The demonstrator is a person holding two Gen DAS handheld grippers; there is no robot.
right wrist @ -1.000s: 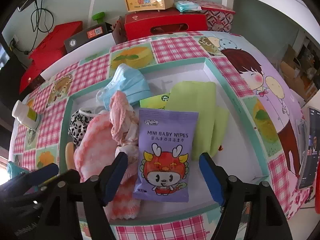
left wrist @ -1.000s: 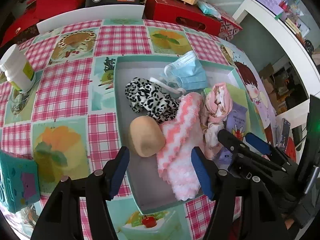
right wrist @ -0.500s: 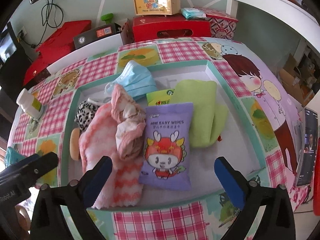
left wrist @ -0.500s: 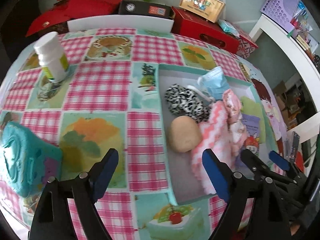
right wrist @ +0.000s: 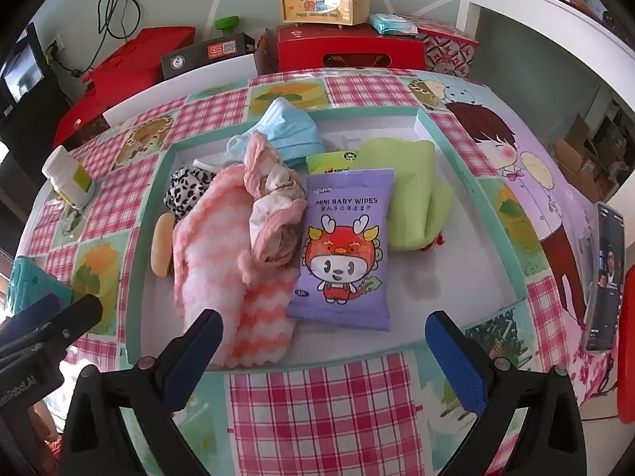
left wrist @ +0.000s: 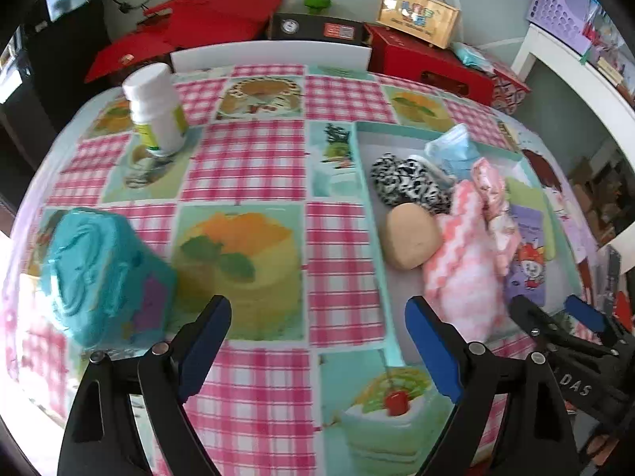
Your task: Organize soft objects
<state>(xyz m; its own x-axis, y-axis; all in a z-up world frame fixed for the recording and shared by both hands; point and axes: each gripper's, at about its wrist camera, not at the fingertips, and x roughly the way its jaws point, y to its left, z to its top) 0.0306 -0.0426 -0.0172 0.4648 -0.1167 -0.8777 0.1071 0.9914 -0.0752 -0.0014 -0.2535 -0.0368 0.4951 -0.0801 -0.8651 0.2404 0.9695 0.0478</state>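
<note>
A shallow teal-rimmed tray [right wrist: 492, 214] holds soft things: a pink-and-white fuzzy cloth [right wrist: 214, 238], a crumpled pink cloth [right wrist: 274, 202], a purple baby-wipes pack [right wrist: 343, 246], a green folded cloth [right wrist: 408, 194], a blue face mask [right wrist: 291, 131], a leopard-print piece [left wrist: 408, 186] and a tan sponge [left wrist: 410, 236]. My left gripper [left wrist: 317, 341] is open and empty above the tablecloth, left of the tray [left wrist: 367, 182]. My right gripper [right wrist: 325, 353] is open and empty at the tray's near edge.
A teal box [left wrist: 103, 273] sits at the near left of the checked tablecloth. A white bottle [left wrist: 156, 111] stands at the far left. A phone [right wrist: 603, 277] lies at the right table edge. Red boxes [right wrist: 349, 45] stand behind the table.
Both grippers have pulled back from the tray and opened wider. The left one swung left, bringing the teal box and bottle into view.
</note>
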